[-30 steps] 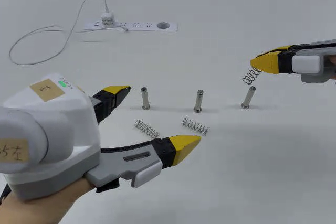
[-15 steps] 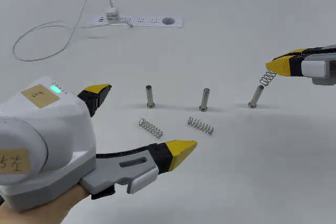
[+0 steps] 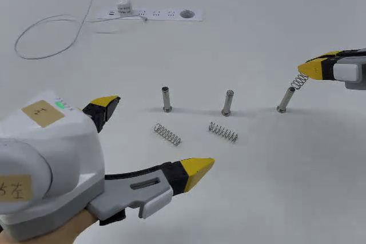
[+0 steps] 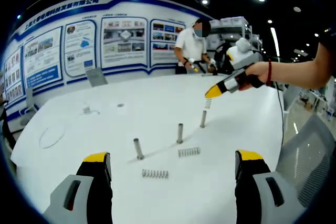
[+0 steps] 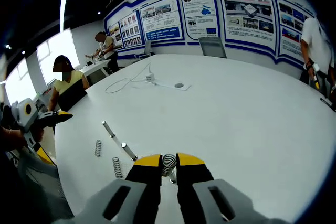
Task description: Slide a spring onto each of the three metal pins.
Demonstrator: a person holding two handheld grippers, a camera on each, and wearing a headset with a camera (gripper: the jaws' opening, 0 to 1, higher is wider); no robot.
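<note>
The right gripper (image 3: 309,68) is cut off by the right edge of the head view, just behind its yellow fingertips (image 3: 313,70). The spring (image 3: 299,80) pinched between those fingertips reaches down to the top of the tilted pin (image 3: 284,100), but it is too small to tell whether it sits over the tip. In the right gripper view the fingertips cover most of that spring and nearly all of the pin beneath them. The left gripper (image 3: 161,133) is cut by the left and bottom edges, and the hand (image 3: 51,234) behind its fingers is mostly hidden.

Three pins (image 3: 228,102) stand on the white worktop (image 3: 257,198), two springs (image 3: 223,132) lying just beside them. A power strip (image 3: 150,14) lies toward its far edge.
</note>
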